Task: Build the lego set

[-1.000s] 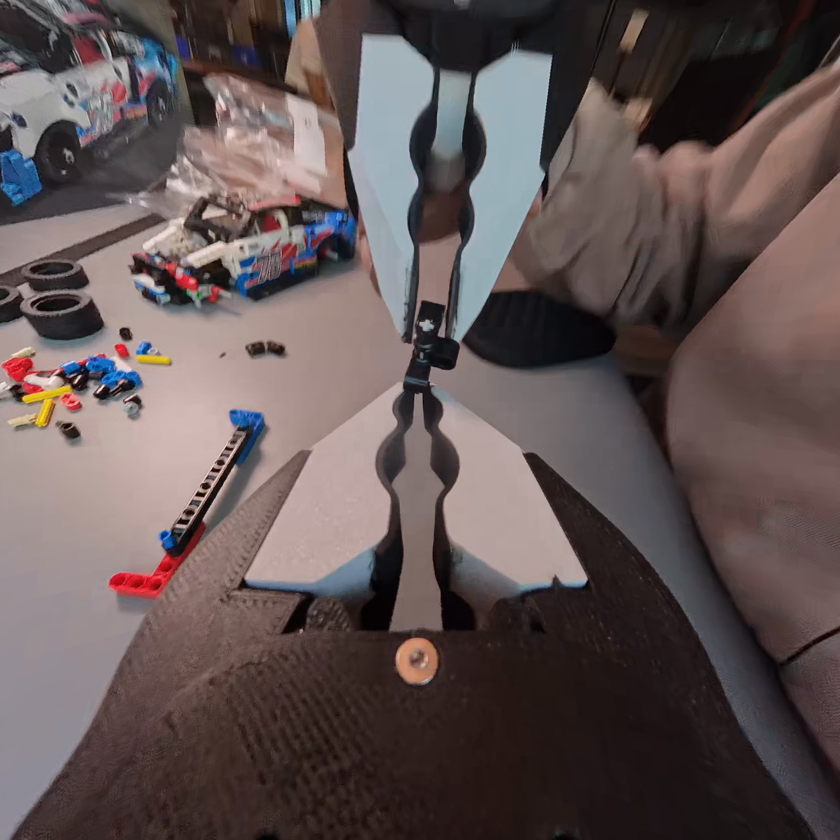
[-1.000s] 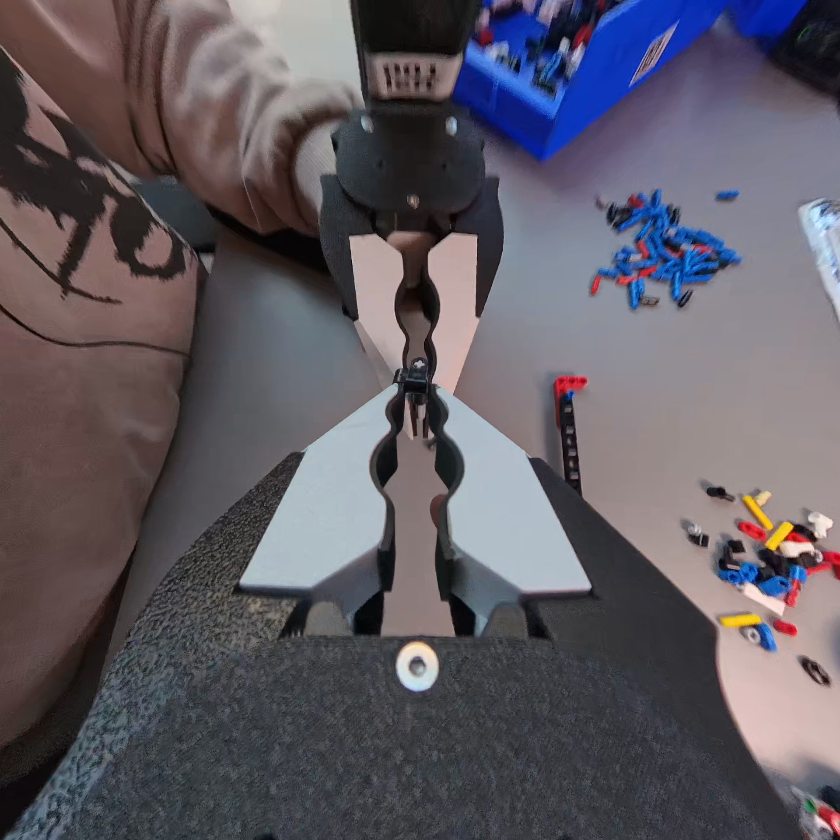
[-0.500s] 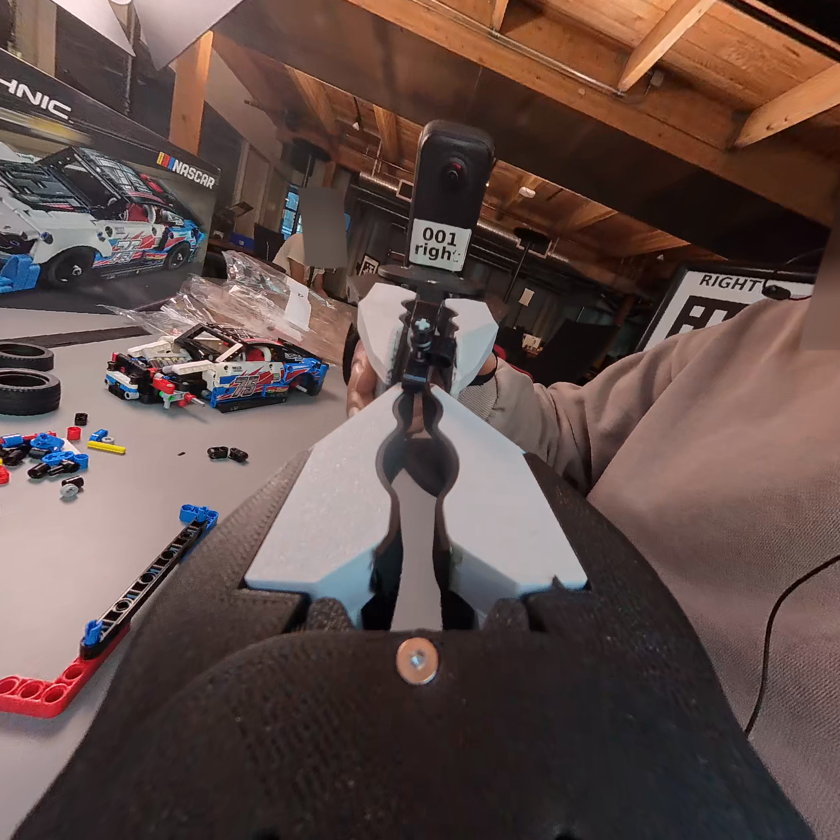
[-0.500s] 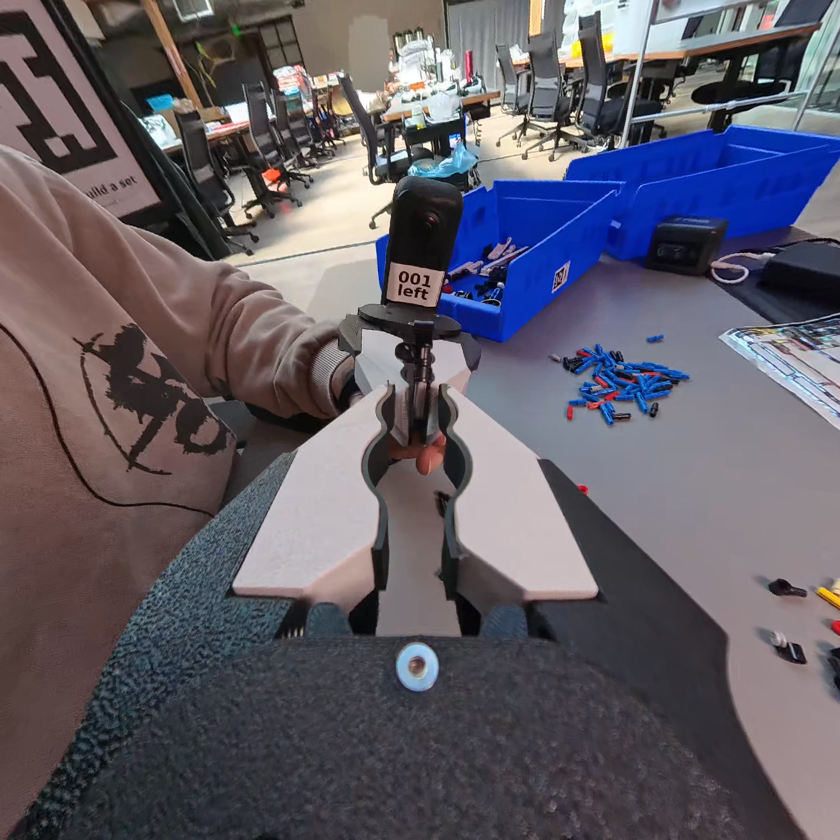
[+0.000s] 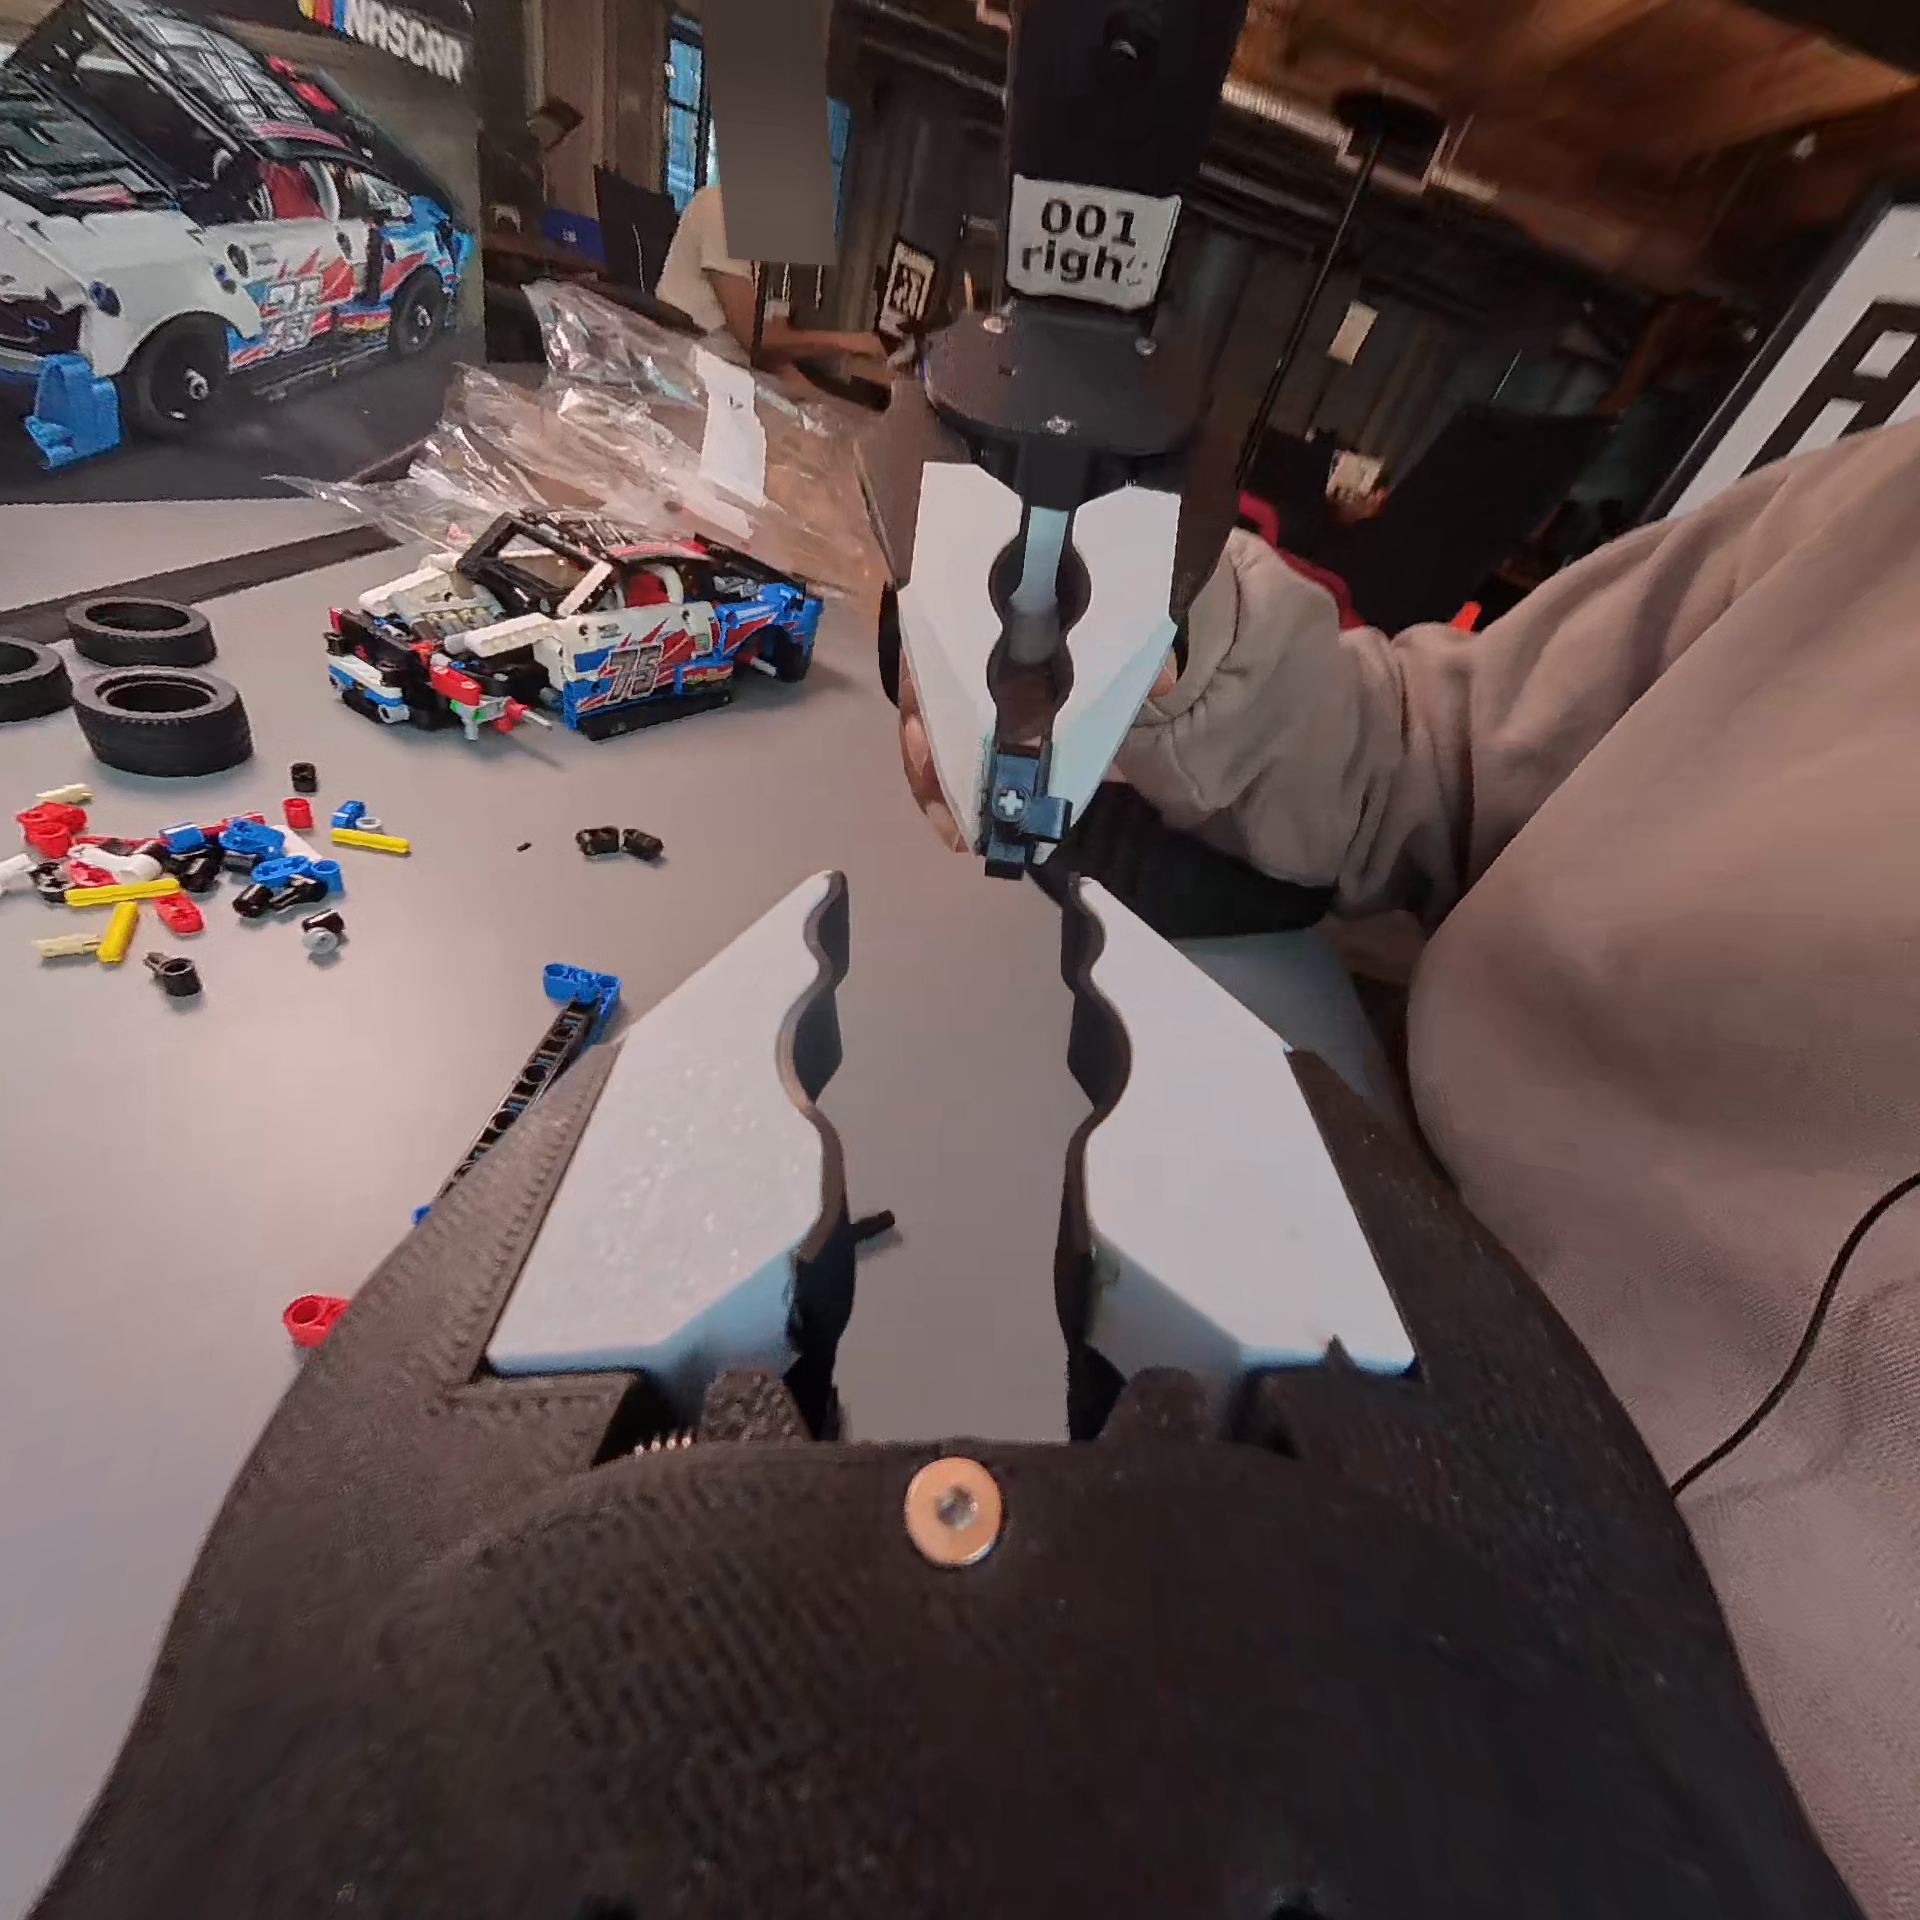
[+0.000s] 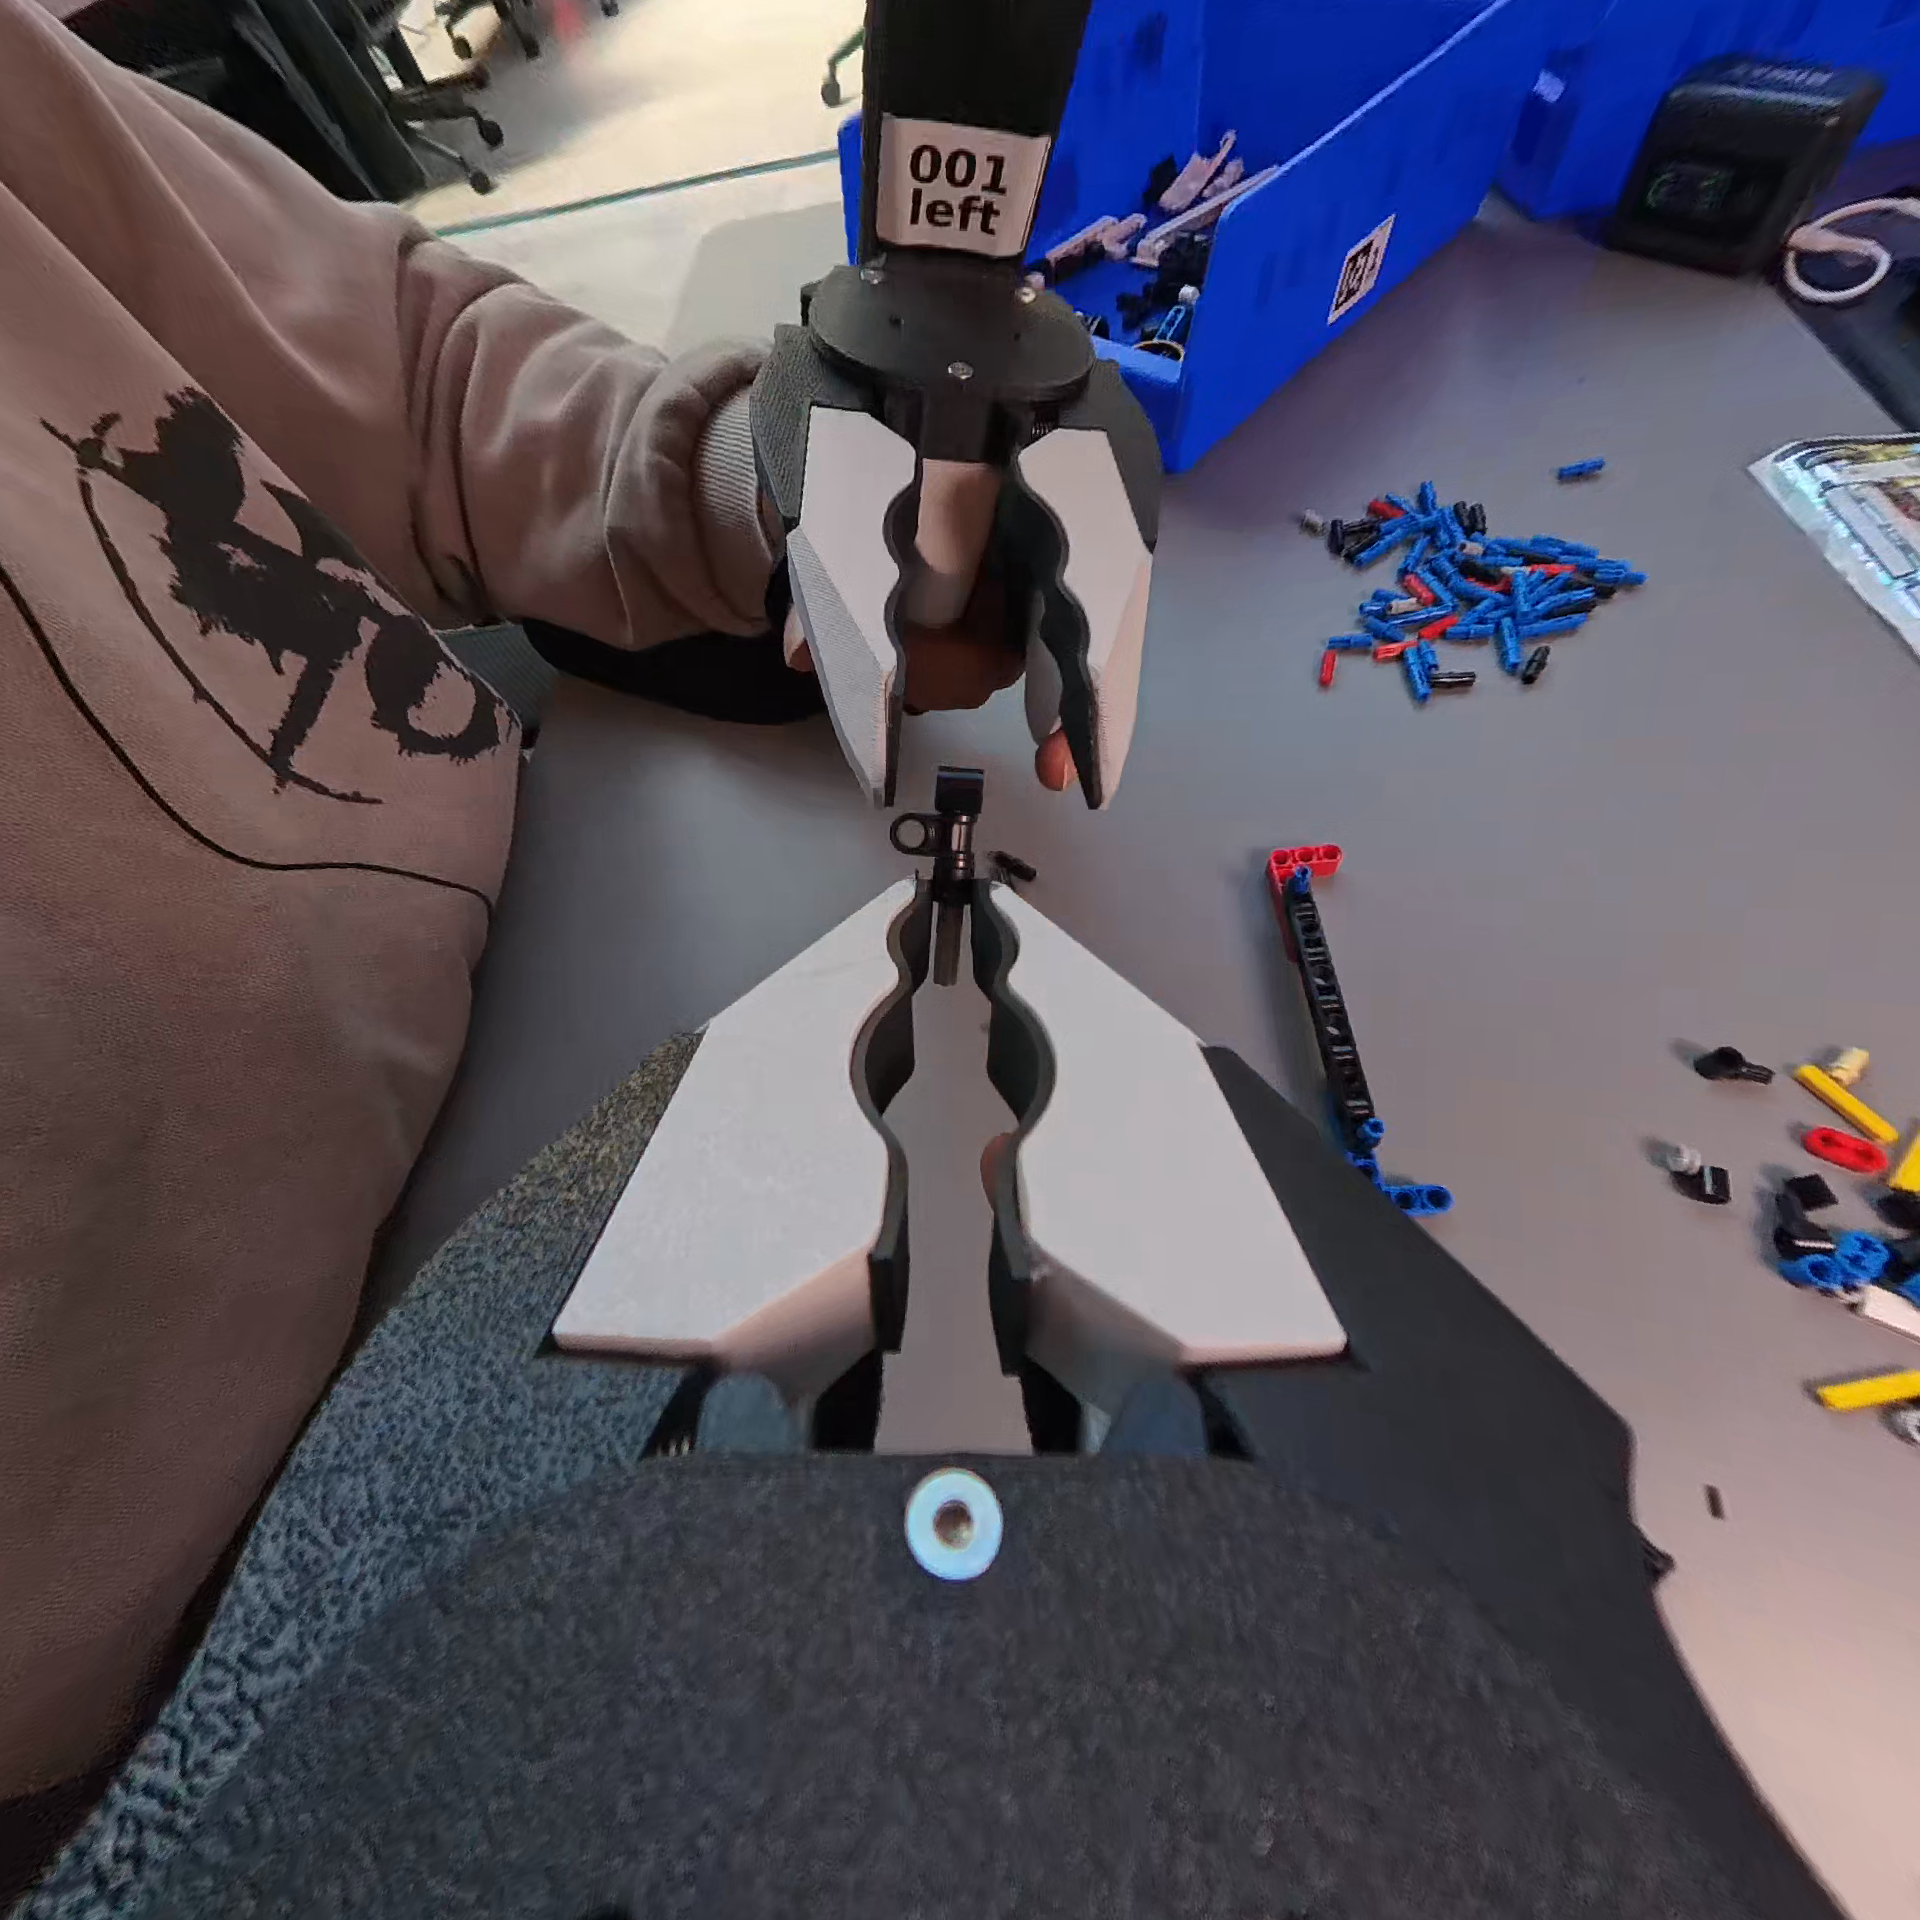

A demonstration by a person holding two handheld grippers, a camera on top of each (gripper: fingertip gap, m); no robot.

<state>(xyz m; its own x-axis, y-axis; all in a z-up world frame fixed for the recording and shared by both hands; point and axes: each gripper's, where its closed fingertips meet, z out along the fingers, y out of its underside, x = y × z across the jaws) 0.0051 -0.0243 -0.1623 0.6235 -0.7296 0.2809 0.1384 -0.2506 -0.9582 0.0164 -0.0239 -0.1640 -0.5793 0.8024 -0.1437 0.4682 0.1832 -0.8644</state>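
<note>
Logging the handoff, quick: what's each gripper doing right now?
Left gripper: open, empty, jaws spread wide.
Right gripper: shut on the small black connector piece, which sticks out past its fingertips.

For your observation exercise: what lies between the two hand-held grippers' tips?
In the right wrist view, only the small black lego piece held by the right hand-held gripper.

Your two views are evenly lit and bright on the grey worktop (image 6: pixel 1455 831), shadows soft; wide-angle bending curves the edges, and background beyond each hand-held gripper blurs, dimmer in the left view.
</note>
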